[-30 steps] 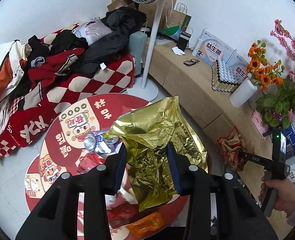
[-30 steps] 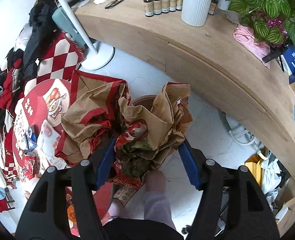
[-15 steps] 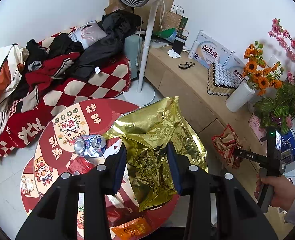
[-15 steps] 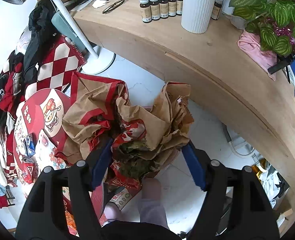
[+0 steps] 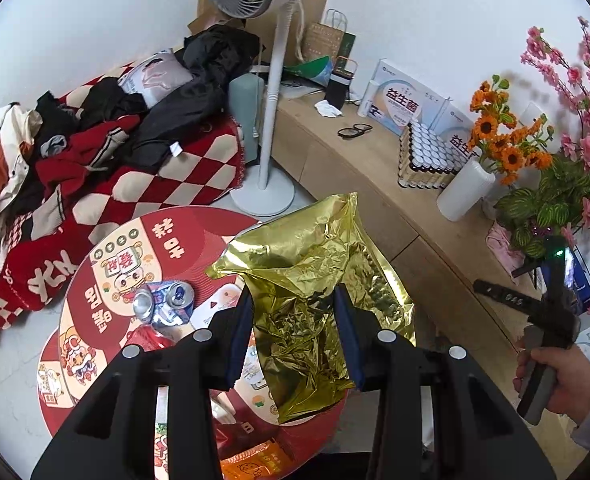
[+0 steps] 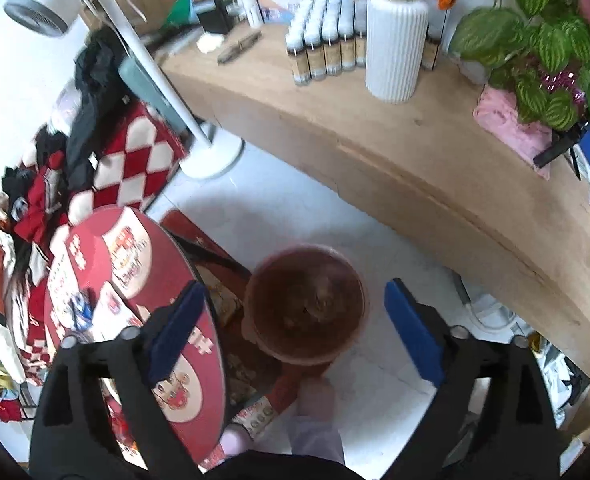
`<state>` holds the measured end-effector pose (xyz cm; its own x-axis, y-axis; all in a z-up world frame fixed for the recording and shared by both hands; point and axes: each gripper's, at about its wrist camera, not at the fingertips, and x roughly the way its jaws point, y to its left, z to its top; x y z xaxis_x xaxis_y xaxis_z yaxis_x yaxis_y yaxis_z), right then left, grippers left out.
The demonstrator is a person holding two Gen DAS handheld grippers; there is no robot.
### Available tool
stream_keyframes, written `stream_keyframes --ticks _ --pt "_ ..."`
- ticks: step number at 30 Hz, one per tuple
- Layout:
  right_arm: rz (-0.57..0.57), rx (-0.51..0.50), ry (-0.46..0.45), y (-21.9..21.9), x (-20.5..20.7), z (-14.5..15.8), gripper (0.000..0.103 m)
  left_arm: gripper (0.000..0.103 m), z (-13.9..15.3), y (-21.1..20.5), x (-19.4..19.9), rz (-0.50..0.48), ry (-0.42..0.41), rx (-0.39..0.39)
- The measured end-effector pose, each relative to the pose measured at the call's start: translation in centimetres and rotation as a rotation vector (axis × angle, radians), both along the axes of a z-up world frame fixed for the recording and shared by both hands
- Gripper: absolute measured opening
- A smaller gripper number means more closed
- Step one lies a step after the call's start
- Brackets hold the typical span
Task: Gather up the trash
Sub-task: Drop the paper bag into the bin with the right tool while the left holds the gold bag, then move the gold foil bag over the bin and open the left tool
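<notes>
- Left gripper (image 5: 294, 334) is pinching crumpled gold foil bag (image 5: 315, 280) above round red table (image 5: 107, 280).
- Right gripper (image 6: 295, 320) is hanging spread above brown bin (image 6: 307, 304) on floor.

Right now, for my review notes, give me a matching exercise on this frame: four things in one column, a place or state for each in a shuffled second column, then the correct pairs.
Things
1. left gripper
2. right gripper
3. crushed can
4. white vase

Places or states
A. standing on the wooden counter, holding orange flowers
B. open and holding nothing, above the brown bin
C. shut on the gold foil bag
D. lying on the round red table

Pairs: 1-C, 2-B, 3-D, 4-A
</notes>
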<state>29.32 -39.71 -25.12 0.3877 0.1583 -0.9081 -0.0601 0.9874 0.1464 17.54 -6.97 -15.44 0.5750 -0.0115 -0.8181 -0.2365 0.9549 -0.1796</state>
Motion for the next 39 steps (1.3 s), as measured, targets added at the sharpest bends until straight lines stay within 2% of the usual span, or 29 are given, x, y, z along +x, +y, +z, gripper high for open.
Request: stream_keyframes --ticks 6,13,22,31,33,35,39 --pt "0.006 0.010 -0.122 -1.1 -2.4 4.6 0.097 0.039 0.3 -2.0 1.7 -0.082 -0.011 -0.003" --pt "-0.029 0.017 -0.209 -3.8 -5.2 8.1 0.097 0.039 0.2 -5.7 4.7 -0.210 -0.017 -0.001" --pt "-0.077 -0.019 -0.260 -6.9 -8.0 10.2 0.097 0.039 -1.7 -12.7 9.0 -0.397 0.016 0.016" --pt "-0.117 -0.059 -0.271 -9.9 -9.5 10.8 0.097 0.040 -4.4 -17.8 12.7 -0.505 0.059 0.029" --pt "-0.128 -0.068 -0.270 -10.6 -9.7 10.7 0.097 0.043 -4.9 -18.8 13.6 -0.528 0.070 0.017" --pt "-0.139 -0.071 -0.265 -11.1 -9.7 10.6 0.097 0.066 -5.2 -19.6 14.4 -0.539 0.081 0.000" --pt "-0.154 -0.074 -0.253 -11.6 -9.6 10.3 0.097 0.073 -4.9 -20.0 15.0 -0.537 0.066 0.010"
